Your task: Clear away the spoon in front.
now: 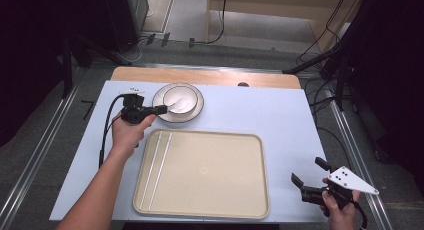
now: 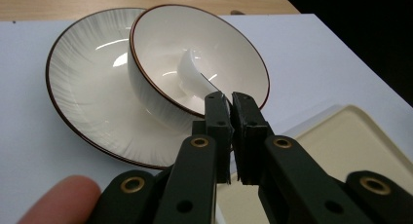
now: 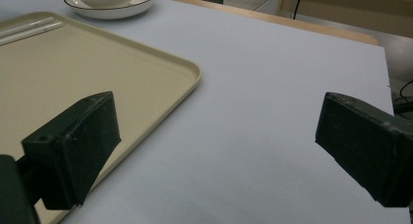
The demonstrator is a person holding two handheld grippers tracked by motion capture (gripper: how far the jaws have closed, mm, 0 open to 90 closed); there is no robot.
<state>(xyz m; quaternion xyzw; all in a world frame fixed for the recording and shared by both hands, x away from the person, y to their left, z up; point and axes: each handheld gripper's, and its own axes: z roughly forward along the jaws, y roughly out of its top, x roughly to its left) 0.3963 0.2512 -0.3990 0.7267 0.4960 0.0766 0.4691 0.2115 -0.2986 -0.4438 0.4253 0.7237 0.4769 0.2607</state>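
A white bowl (image 1: 181, 97) with a dark rim sits on a wider white plate (image 1: 196, 111) at the back left of the table. A white spoon (image 2: 191, 74) lies in the bowl (image 2: 160, 44), its handle coming out over the rim. My left gripper (image 2: 230, 101) is shut on the end of that handle, just at the near edge of the plate (image 2: 83, 92). In the high view the left gripper (image 1: 163, 109) points right at the bowl. My right gripper (image 1: 310, 171) rests open at the front right, its jaws wide with nothing between them (image 3: 214, 146).
A large beige tray (image 1: 200, 211) takes up the middle of the white table cover, with a pair of white chopsticks (image 1: 158, 162) along its left side. In the right gripper view the tray's corner (image 3: 187, 68) lies left of bare table. Cables and metal rails run around the table.
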